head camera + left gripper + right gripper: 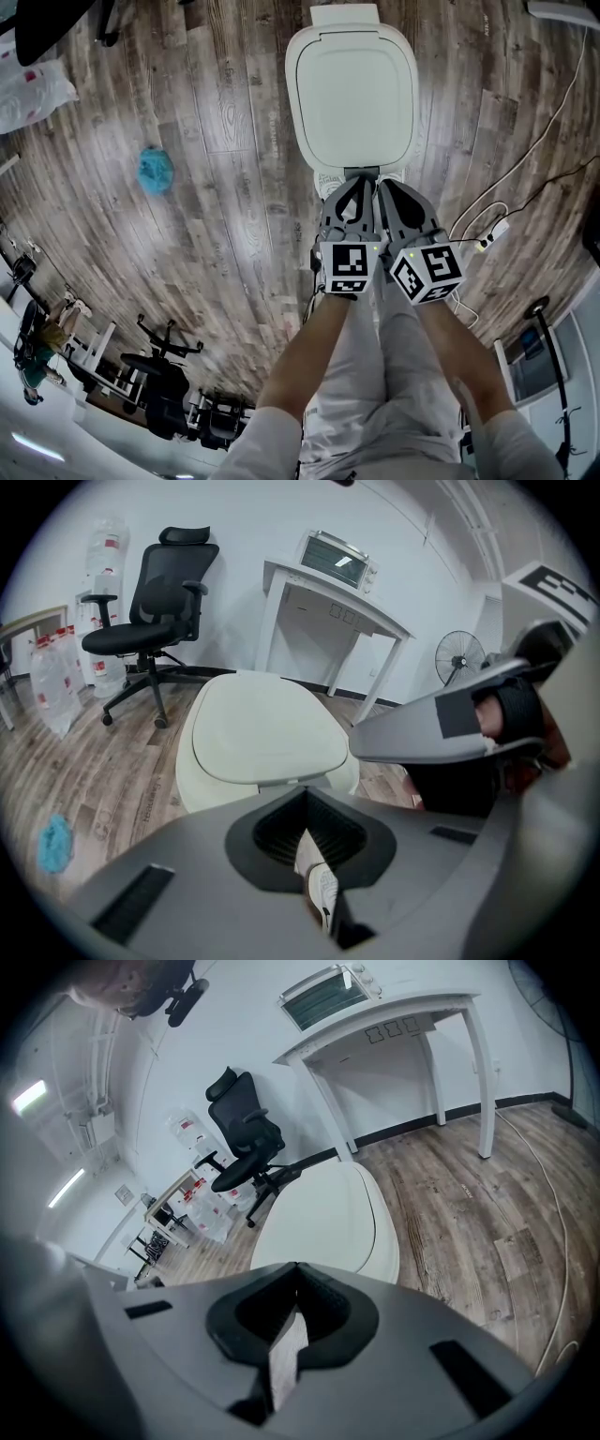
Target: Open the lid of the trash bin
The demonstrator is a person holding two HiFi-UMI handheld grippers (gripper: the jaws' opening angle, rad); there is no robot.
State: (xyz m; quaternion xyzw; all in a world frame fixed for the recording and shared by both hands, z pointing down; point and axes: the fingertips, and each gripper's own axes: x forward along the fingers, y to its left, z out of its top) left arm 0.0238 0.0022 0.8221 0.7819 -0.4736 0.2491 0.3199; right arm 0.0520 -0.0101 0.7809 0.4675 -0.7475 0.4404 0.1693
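The white trash bin (352,94) stands on the wood floor straight ahead, its lid (267,728) down flat and closed. Both grippers hover side by side just short of the bin's near edge, apart from it. My left gripper (360,181) has its jaws shut with nothing between them. The right gripper (385,186) sits close beside it, also shut and empty. In the right gripper view the lid (323,1218) fills the middle ground beyond the joined jaw tips (295,1267). In the left gripper view, the left gripper's (306,793) jaws meet in front of the bin.
A blue cloth (156,171) lies on the floor left of the bin. A power strip with cables (487,240) runs on the right. Behind the bin stand an office chair (159,602), a white table with a toaster oven (333,564) and a fan (459,658).
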